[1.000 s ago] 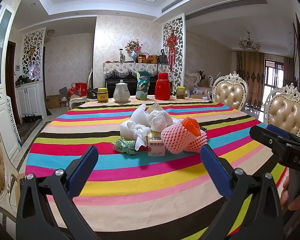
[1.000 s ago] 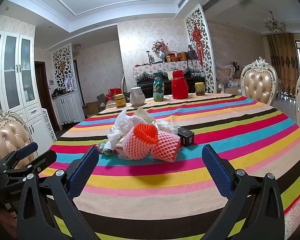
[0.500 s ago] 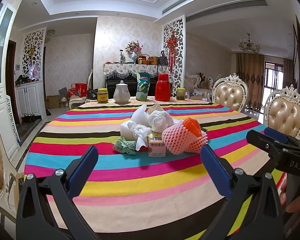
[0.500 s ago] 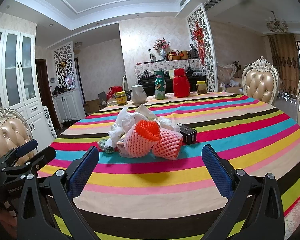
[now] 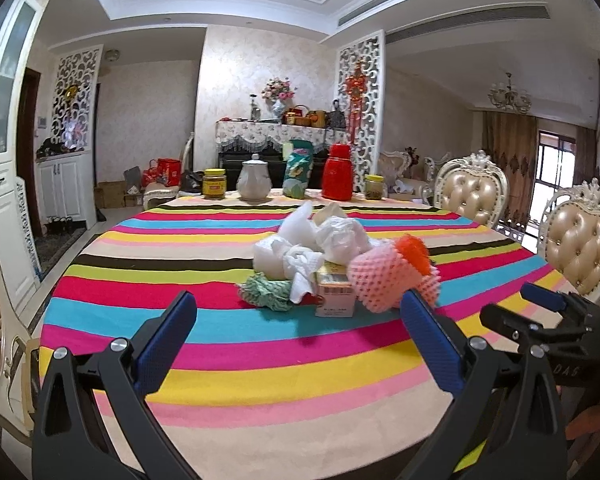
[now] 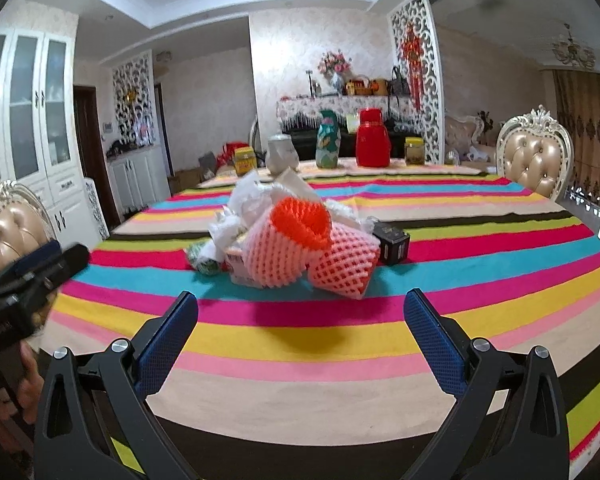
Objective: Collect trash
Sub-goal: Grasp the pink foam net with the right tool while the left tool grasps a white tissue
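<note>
A heap of trash lies mid-table on the striped cloth [image 5: 204, 364]: white crumpled tissues [image 5: 332, 240], a green net [image 5: 266, 292], a small cardboard box [image 5: 334, 296], pink foam fruit nets [image 5: 384, 276] with an orange one on top, and a small black box [image 6: 392, 242]. My left gripper [image 5: 300, 326] is open, short of the heap, nothing between its fingers. My right gripper [image 6: 300, 324] is open too, just in front of the pink foam nets [image 6: 300, 252]. Each gripper shows at the edge of the other's view.
At the table's far side stand a yellow-lidded jar [image 5: 214, 184], a white teapot [image 5: 254, 178], a floral vase [image 5: 298, 170], a red thermos [image 5: 338, 172] and another jar [image 5: 375, 187]. Padded chairs [image 5: 472, 196] stand to the right, another chair [image 6: 8, 232] to the left.
Both grippers have moved forward toward the heap, which now looks larger; the right one has come closest. Both stay open.
</note>
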